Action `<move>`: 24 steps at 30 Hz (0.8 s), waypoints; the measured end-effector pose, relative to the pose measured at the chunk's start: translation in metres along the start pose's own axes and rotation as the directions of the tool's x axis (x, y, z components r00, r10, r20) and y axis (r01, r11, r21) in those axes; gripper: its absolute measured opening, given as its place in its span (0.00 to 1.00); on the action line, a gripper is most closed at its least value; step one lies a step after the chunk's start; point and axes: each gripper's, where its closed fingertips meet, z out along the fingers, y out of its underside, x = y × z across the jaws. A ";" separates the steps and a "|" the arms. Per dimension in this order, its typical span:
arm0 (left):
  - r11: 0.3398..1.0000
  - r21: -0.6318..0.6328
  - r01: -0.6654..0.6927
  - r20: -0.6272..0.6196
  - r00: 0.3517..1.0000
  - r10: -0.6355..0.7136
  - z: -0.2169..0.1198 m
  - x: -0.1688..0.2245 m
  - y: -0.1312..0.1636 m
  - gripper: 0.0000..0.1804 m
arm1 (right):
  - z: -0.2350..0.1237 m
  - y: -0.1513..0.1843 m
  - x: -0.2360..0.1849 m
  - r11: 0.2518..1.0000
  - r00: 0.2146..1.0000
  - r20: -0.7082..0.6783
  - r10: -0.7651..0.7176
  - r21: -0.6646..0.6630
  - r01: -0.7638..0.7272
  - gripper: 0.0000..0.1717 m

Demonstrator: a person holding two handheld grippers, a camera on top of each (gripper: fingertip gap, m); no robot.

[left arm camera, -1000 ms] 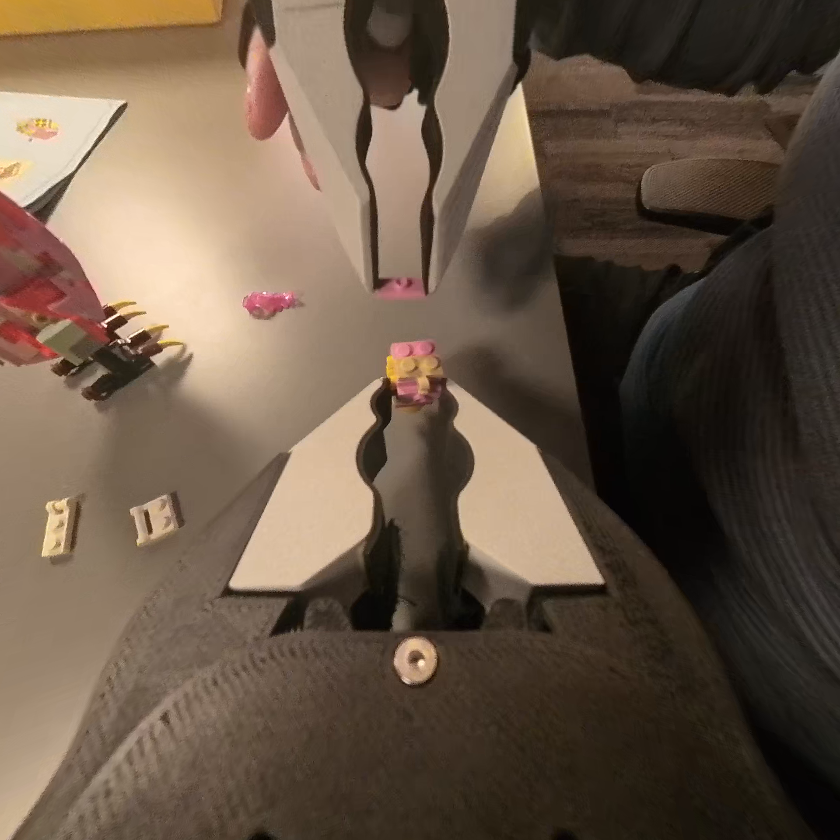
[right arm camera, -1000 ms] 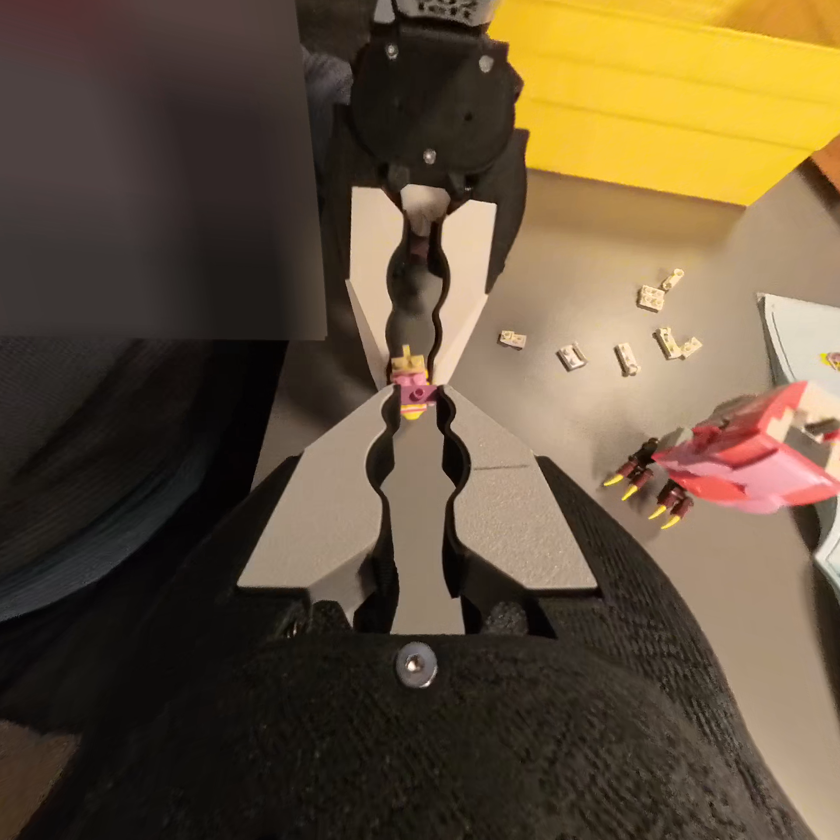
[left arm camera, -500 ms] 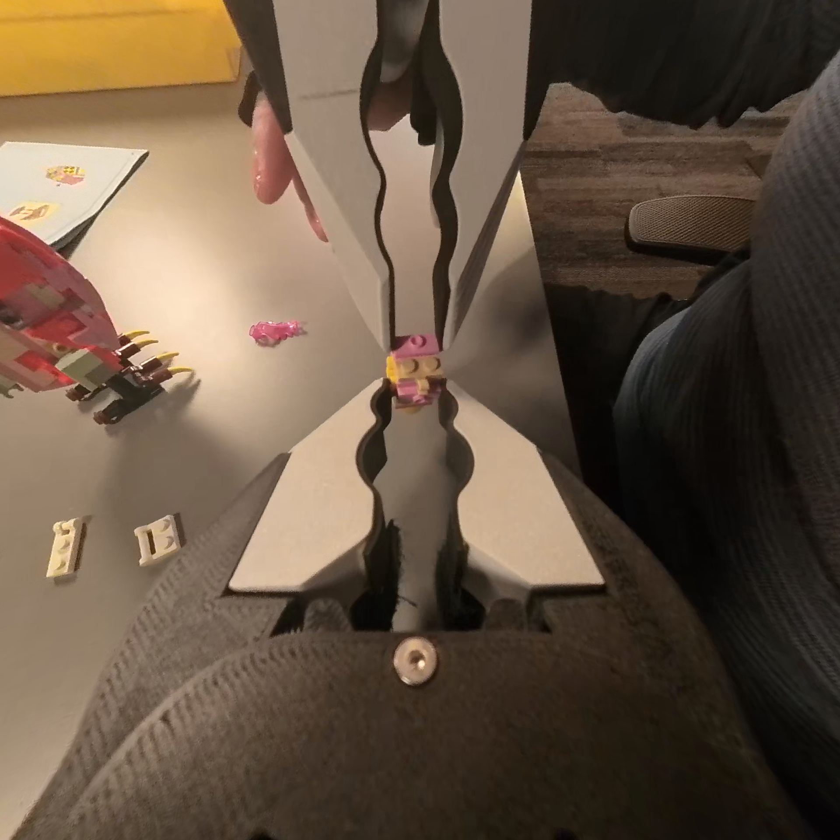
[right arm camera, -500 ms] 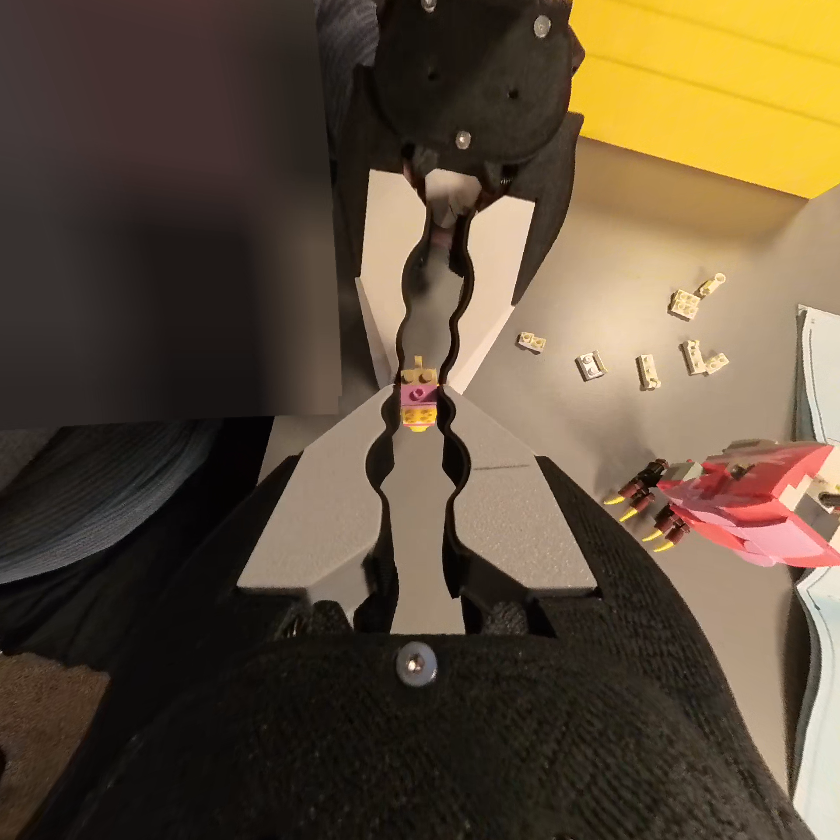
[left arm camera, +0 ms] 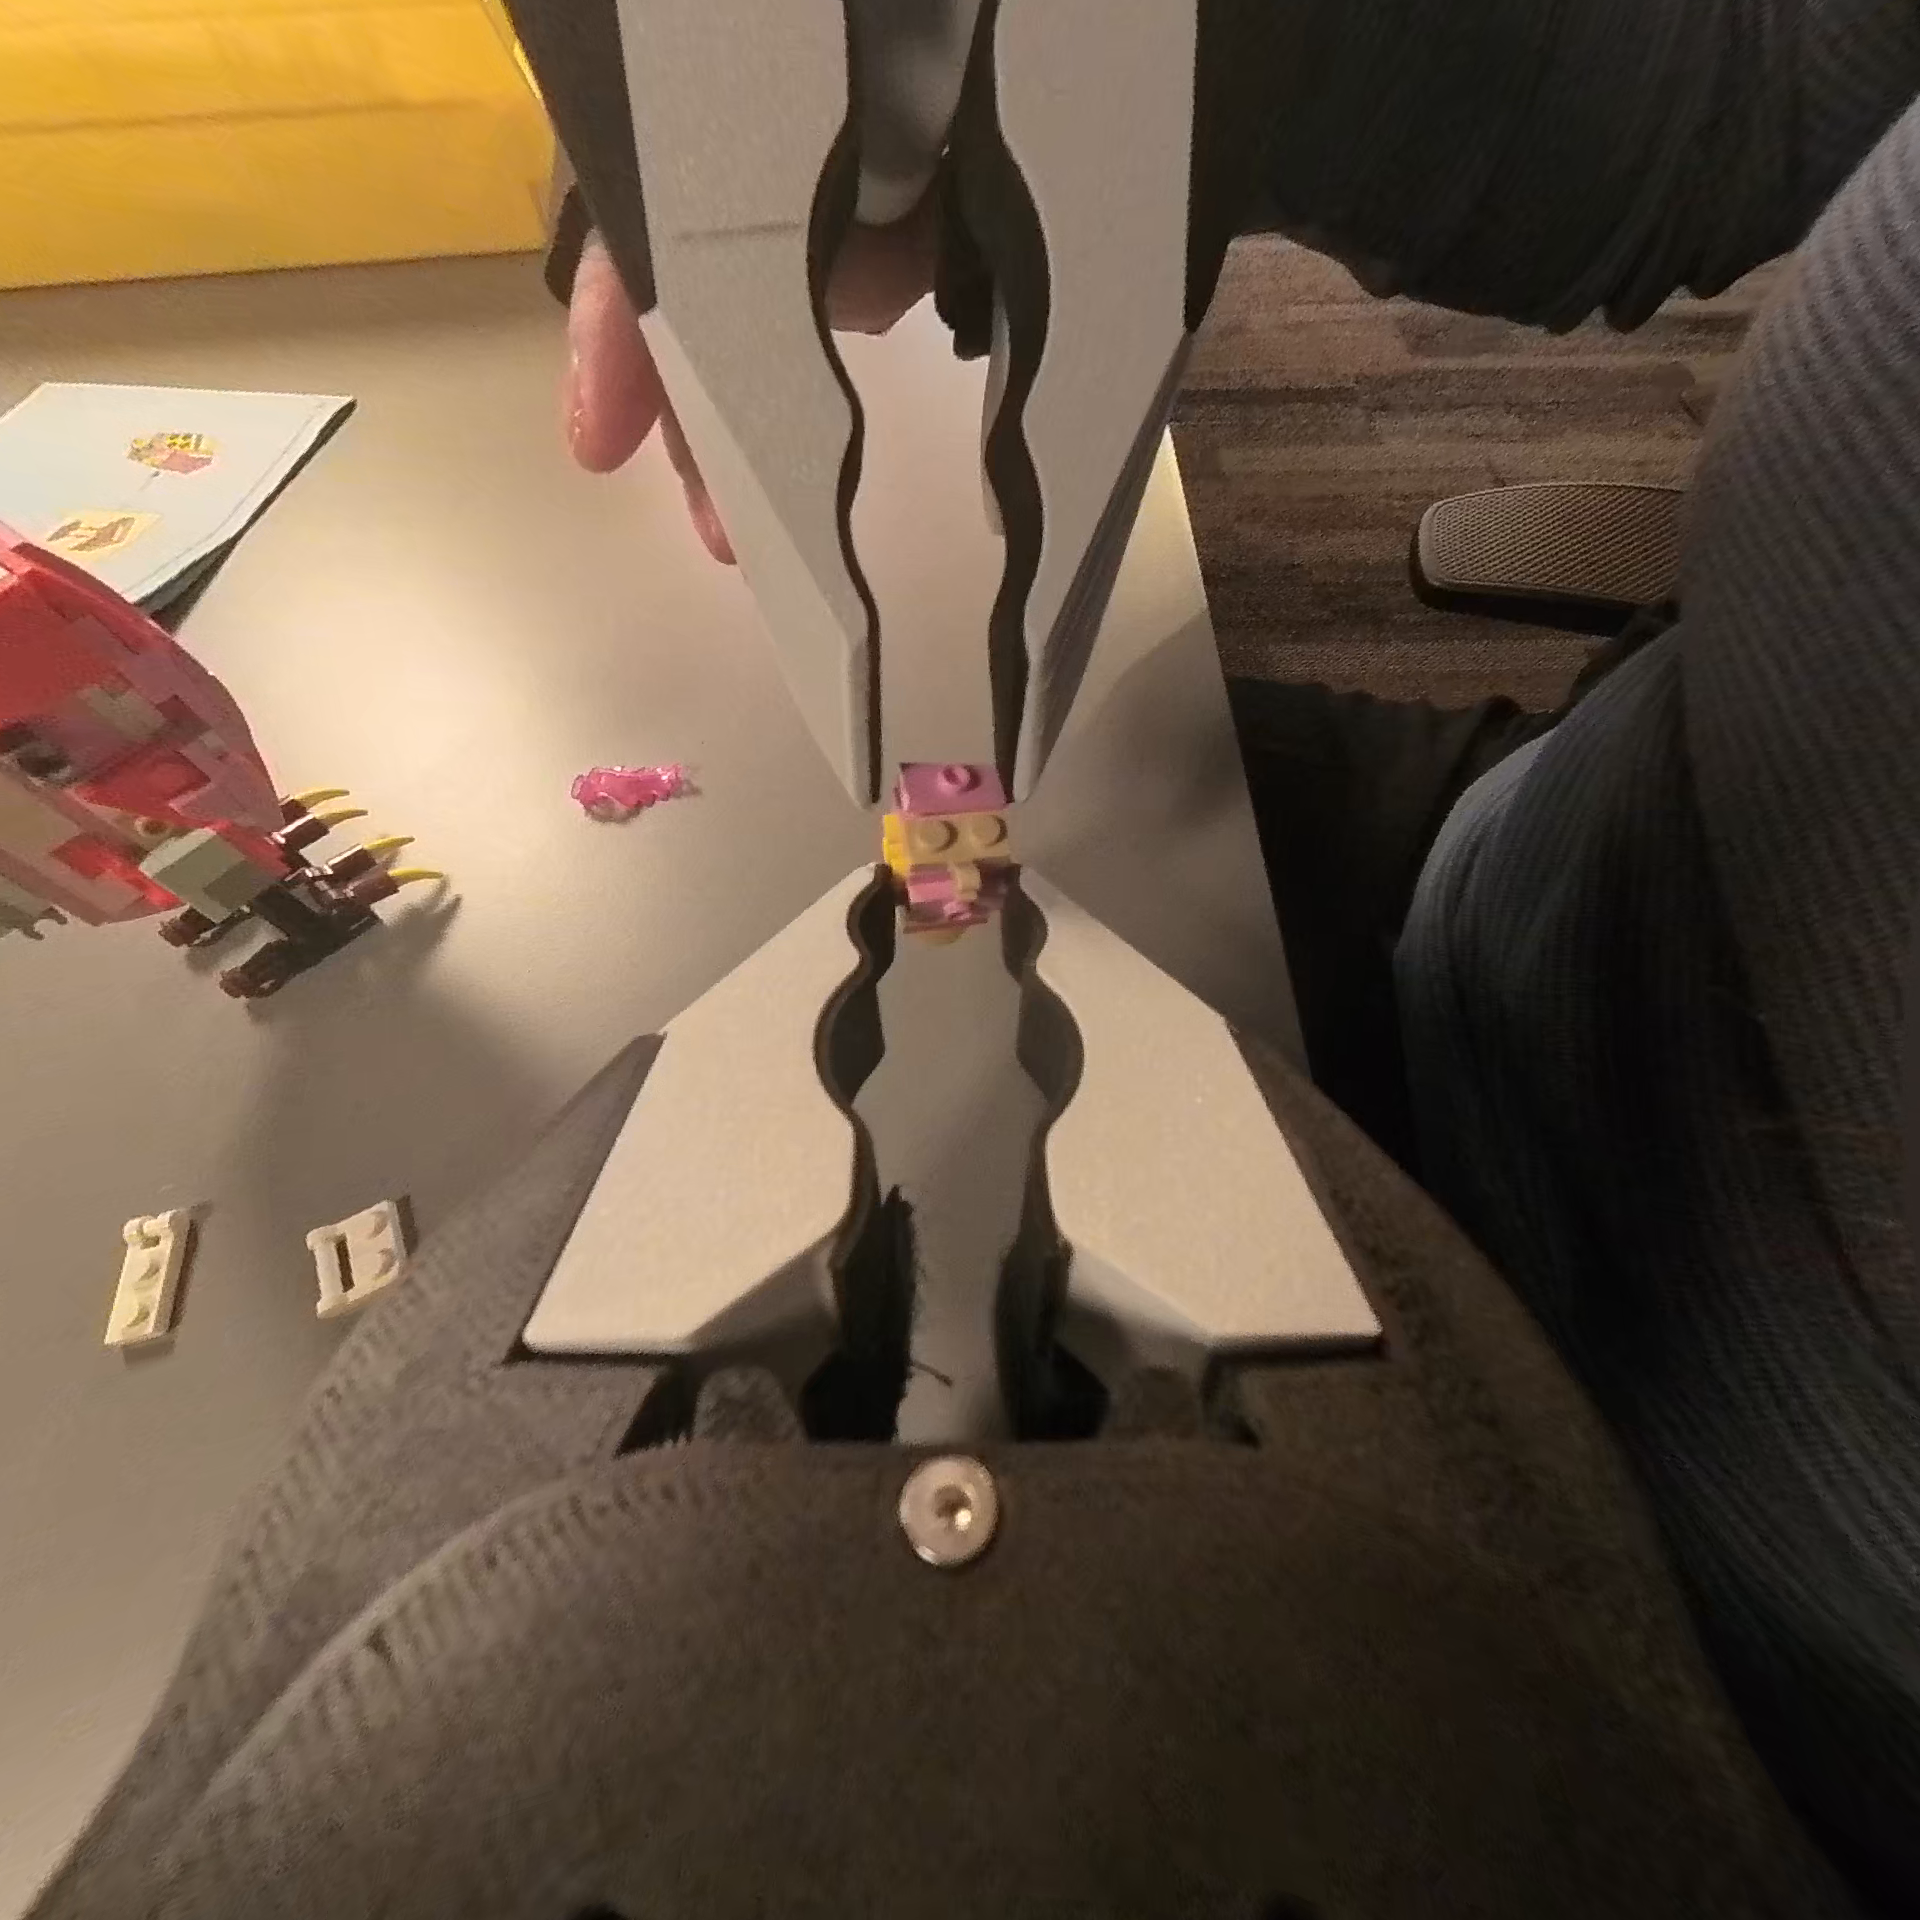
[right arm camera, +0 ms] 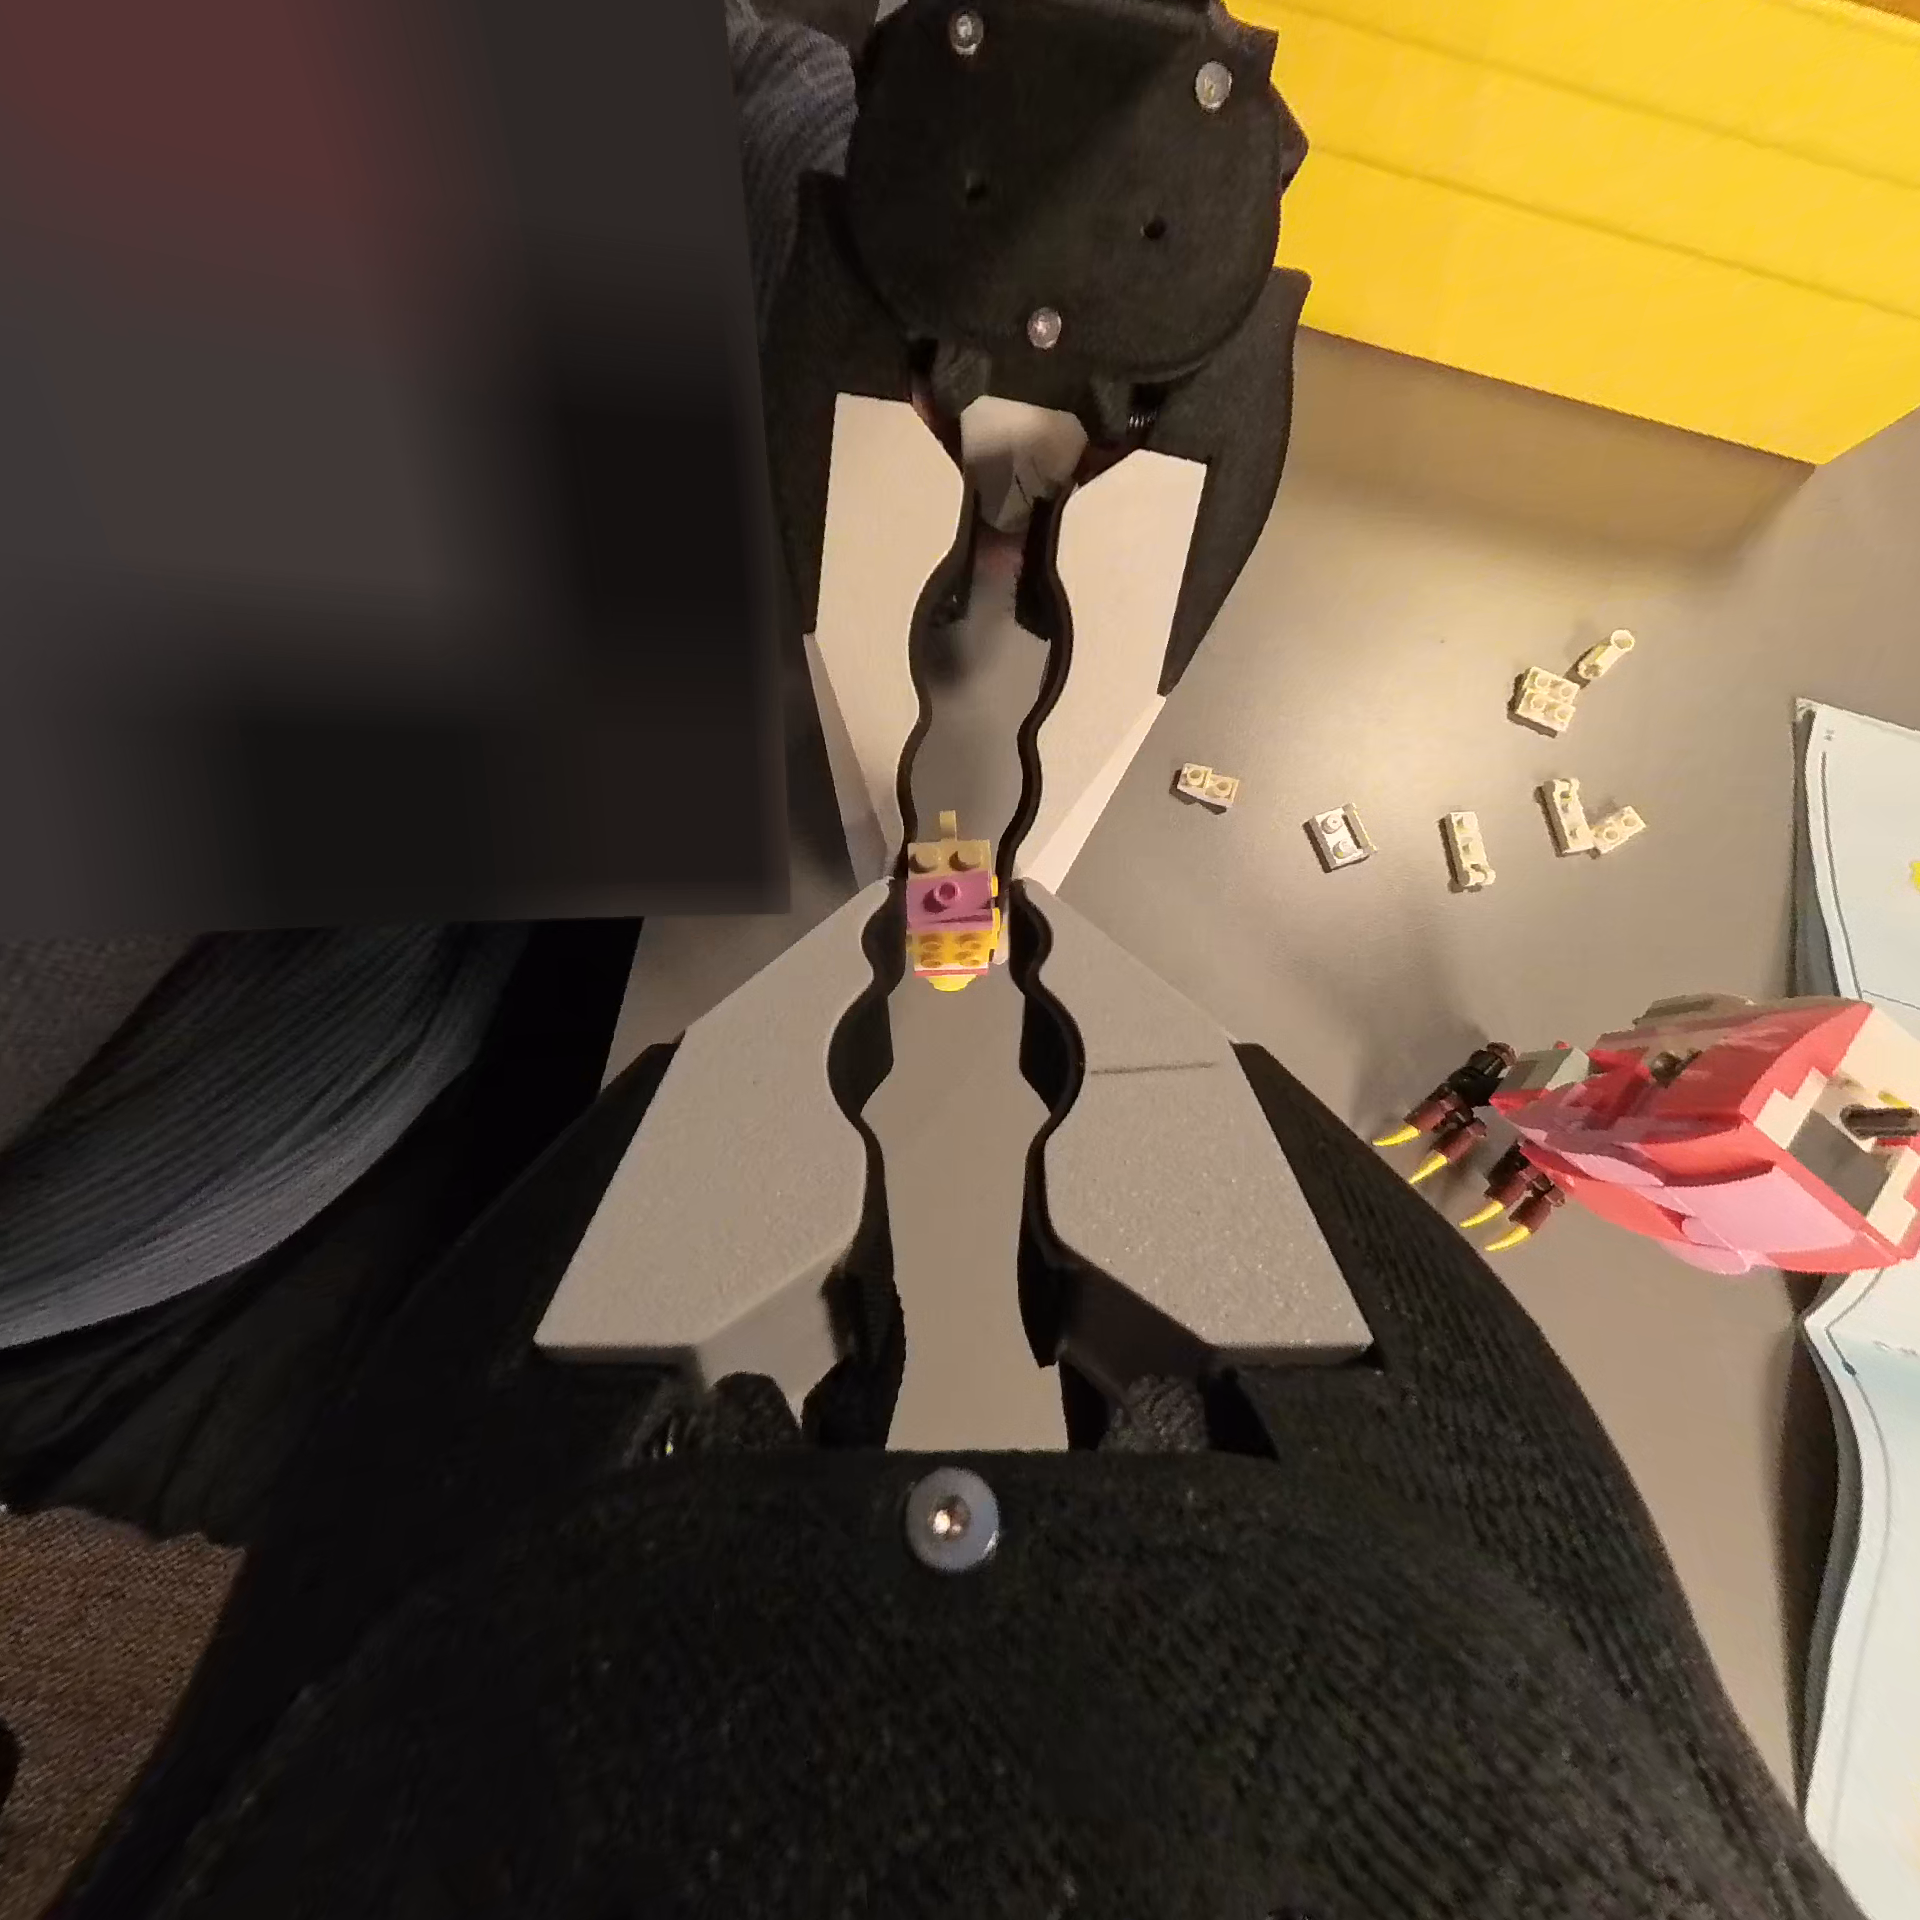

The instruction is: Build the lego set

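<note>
My left gripper [left arm camera: 951,883] is shut on a small pink-and-yellow brick assembly [left arm camera: 951,862] and holds it above the grey table [left arm camera: 499,644]. A pink brick [left arm camera: 951,784] sits on the assembly's far end. My right gripper [right arm camera: 951,894] faces the left one tip to tip. Its fingertips [left arm camera: 868,769] stand either side of the pink brick, with a thin gap showing on at least one side, so it is open. In the right wrist view the assembly [right arm camera: 951,935] lies between my right fingers, with the pink brick [right arm camera: 945,899] in its middle. The left gripper [right arm camera: 951,862] holds its far end.
A red and pink brick model with yellow claws [left arm camera: 114,790] [right arm camera: 1714,1132] lies on the table. Small white pieces [left arm camera: 353,1257] [right arm camera: 1340,836], a clear pink piece [left arm camera: 629,784], a booklet [left arm camera: 177,468] and a yellow box [right arm camera: 1610,208] are around. The table edge and a chair armrest [left arm camera: 1548,551] are to the right.
My right gripper brought the pink brick up to the assembly in my left gripper and set it on its end. Its fingers have since spread slightly off the brick. The left grasp is unchanged.
</note>
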 end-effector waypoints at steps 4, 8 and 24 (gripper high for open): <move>1.000 0.015 0.010 -0.010 1.000 -0.010 0.000 0.001 -0.002 0.11 | -0.001 0.000 0.001 1.000 1.000 -0.005 0.006 0.008 -0.006 0.12; 0.999 0.036 0.033 -0.020 0.999 -0.033 -0.001 0.001 -0.005 0.11 | -0.005 -0.002 0.003 0.999 0.999 -0.033 0.009 0.032 -0.008 0.15; 0.962 0.087 0.258 -0.031 0.966 -0.257 -0.013 -0.027 -0.020 0.10 | -0.007 0.001 0.036 0.754 0.544 -0.524 -0.655 -0.414 0.509 0.44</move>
